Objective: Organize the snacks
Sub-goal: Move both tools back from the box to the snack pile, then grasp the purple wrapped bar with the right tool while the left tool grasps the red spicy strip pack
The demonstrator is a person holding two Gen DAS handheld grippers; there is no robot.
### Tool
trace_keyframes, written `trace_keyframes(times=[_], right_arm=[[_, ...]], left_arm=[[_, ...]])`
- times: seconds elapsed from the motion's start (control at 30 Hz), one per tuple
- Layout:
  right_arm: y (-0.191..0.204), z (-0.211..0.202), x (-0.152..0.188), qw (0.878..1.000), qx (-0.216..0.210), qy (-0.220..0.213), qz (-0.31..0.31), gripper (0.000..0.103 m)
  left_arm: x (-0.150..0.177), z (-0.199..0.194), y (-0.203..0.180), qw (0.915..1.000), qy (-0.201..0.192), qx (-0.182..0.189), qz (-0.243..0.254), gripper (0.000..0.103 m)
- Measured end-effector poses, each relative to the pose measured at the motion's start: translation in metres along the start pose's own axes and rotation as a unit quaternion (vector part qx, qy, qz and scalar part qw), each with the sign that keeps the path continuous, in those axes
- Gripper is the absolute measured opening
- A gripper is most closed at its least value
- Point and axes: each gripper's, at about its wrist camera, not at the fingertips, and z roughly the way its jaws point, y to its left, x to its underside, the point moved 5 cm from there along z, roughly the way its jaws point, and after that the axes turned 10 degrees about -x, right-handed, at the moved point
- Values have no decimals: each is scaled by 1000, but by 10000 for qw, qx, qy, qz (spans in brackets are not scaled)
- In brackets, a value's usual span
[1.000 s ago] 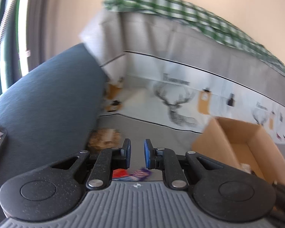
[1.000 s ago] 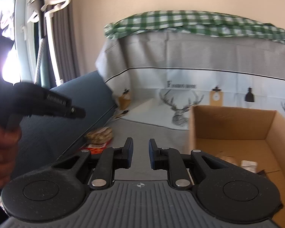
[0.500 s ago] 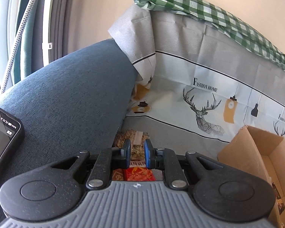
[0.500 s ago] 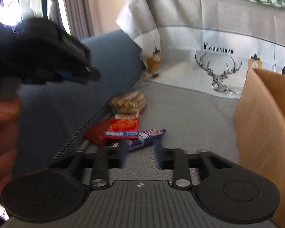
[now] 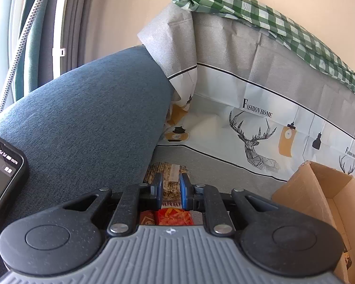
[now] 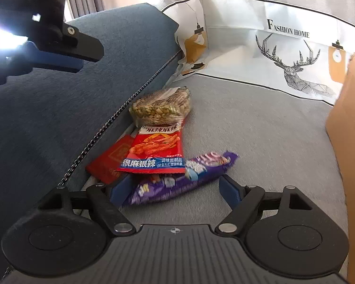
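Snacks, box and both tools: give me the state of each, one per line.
Purple snack packet: lying flat between the right tool's pads, not pinched.
Red snack packet: flat, overlapping the purple one.
Seed bar: lying against the cushion.
Cardboard box: open.
Right tool: open, jaws just widened.
Left tool: shut, empty.

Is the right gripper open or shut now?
Open. The right gripper has just been opening; its fingers stand wide on either side of the purple snack pack, not pressing it.

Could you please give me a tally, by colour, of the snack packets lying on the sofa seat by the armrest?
Clear, with a seeded bar: 1, the clear packet
Red: 2, the red spicy-strip packet and the dark red packet
Purple: 1, the purple packet
Total: 4
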Motion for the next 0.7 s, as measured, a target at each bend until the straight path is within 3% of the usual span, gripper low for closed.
trace_keyframes(times=[0.3,0.4,0.57,0.7], right_arm=[[1,24,-4,9985,282,115,-444,80],[-1,24,-5,9977,346,61,-573,65],[1,15,-3,9962,419,60,-765,22],[-2,6,2,9945,495,149,-914,20]], left_arm=[[0,3,-2,10000,5,20,-29,17],[0,4,-1,10000,10,5,-48,17],[-1,5,-1,9999,45,-14,-90,17],[-1,7,0,9999,75,-44,-109,17]])
